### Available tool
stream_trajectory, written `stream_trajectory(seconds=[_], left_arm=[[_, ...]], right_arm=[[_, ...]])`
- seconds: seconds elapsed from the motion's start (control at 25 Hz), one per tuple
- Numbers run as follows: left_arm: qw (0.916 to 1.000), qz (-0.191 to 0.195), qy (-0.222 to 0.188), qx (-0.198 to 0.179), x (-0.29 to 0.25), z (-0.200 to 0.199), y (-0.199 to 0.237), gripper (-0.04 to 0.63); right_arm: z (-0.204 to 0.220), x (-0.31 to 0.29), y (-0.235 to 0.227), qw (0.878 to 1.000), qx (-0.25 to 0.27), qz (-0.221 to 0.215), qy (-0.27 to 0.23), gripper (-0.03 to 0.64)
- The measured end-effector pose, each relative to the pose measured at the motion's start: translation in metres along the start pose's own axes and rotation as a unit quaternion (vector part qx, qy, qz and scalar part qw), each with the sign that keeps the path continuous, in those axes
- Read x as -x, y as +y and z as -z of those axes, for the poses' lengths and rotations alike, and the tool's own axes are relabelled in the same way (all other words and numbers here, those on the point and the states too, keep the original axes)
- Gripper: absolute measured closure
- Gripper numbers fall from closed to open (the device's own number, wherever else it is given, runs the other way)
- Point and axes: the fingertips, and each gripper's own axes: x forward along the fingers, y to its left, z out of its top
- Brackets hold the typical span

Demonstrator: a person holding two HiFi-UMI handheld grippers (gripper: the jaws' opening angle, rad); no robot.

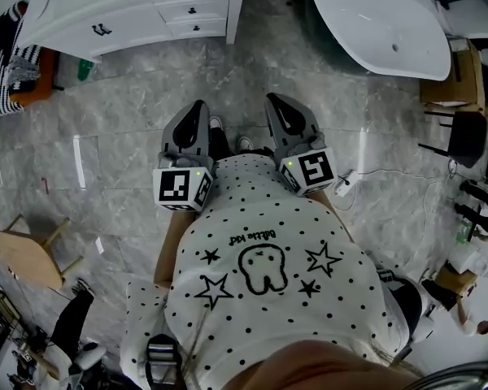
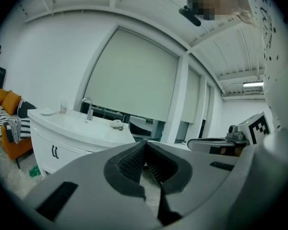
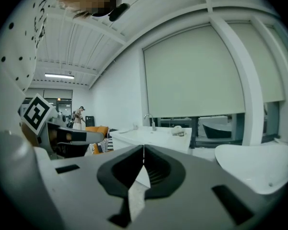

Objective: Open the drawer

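Observation:
A white vanity cabinet (image 1: 130, 15) stands across the grey tiled floor at the upper left of the head view, with two small drawers (image 1: 193, 10) with dark knobs on its right side. My left gripper (image 1: 197, 110) and right gripper (image 1: 275, 104) are held side by side in front of the person's body, well short of the cabinet. Both are shut with nothing between the jaws. In the left gripper view the cabinet (image 2: 57, 145) with its faucet (image 2: 88, 108) lies ahead to the left of the shut left gripper (image 2: 145, 143). The right gripper (image 3: 143, 148) view shows the cabinet (image 3: 149, 139) straight ahead.
A white bathtub (image 1: 390, 23) fills the upper right. An orange sofa (image 1: 20, 75) with striped cushions and a green bottle (image 1: 84, 69) sit left of the cabinet. A wooden chair (image 1: 28, 254) stands at the lower left. Cables (image 1: 390, 177), boxes and stands crowd the right edge.

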Motion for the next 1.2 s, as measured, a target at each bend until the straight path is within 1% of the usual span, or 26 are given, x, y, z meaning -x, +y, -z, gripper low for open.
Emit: stream_trajectory(seconds=[0.24,0.48,0.68,0.84,1.0,1.2], left_arm=[[1.0000,0.001,0.005,0.007,-0.016,-0.006,0.060,0.591],[0.9995,0.025,0.018,-0.009,-0.044,-0.015,0.096,0.591],[0.9994,0.027,0.019,-0.009,-0.047,-0.018,0.103,0.591],[0.9994,0.028,0.021,-0.008,-0.046,-0.015,0.104,0.591],[0.9993,0.025,0.029,0.002,-0.045,-0.016,0.105,0.591],[0.9992,0.016,0.035,0.015,-0.040,-0.013,0.106,0.591]], right_arm=[[-0.001,-0.051,0.013,1.000,0.000,0.013,0.004,0.601],[-0.006,-0.099,0.013,0.999,-0.019,0.027,0.006,0.601],[-0.007,-0.105,0.019,0.999,-0.027,0.024,0.005,0.601],[-0.004,-0.102,0.018,0.999,-0.031,0.031,0.002,0.601],[-0.005,-0.102,0.018,0.999,-0.035,0.033,0.013,0.601],[-0.003,-0.102,0.021,0.999,-0.039,0.025,0.024,0.601]])
